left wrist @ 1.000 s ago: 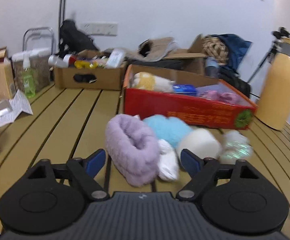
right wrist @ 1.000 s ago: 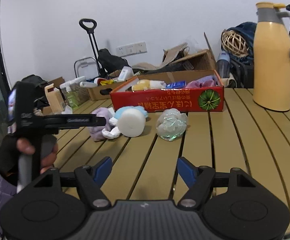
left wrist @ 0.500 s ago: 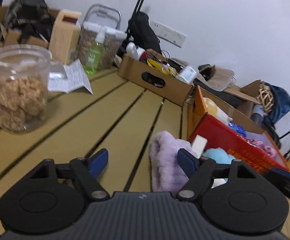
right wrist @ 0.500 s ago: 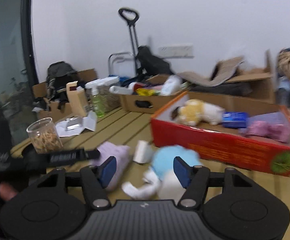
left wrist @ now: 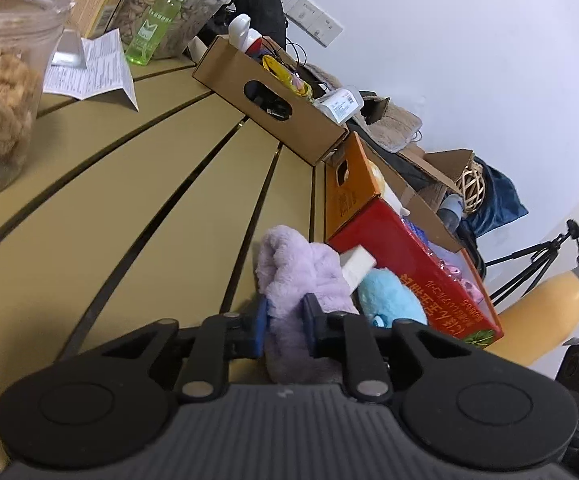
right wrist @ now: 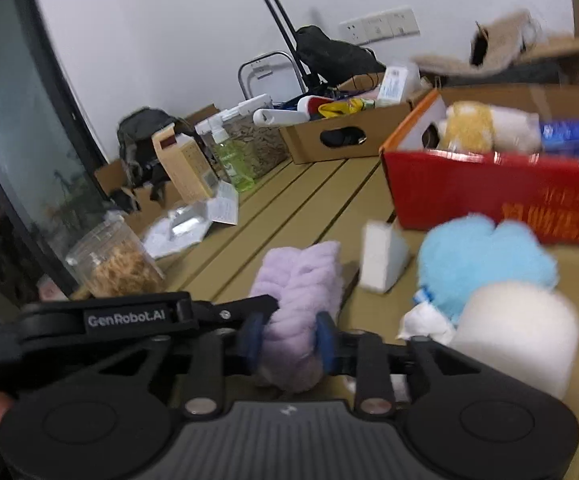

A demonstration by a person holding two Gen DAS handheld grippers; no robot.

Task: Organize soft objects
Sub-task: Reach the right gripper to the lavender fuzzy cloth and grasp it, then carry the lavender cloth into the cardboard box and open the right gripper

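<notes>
White lettering reading "GenRobot.AI" runs along the black arm of the left gripper [right wrist: 285, 338] in the right wrist view. The red box [left wrist: 417, 276] carries a line of orange characters on its long side, possibly Japanese, too skewed and blurred to read. The folded paper leaflet [left wrist: 97, 70] bears fine print, illegible here.

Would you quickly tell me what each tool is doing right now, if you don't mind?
Left tool: closed on the purple plush.
Right tool: also closed on the purple plush, which sits squeezed between its blue pads.
</notes>
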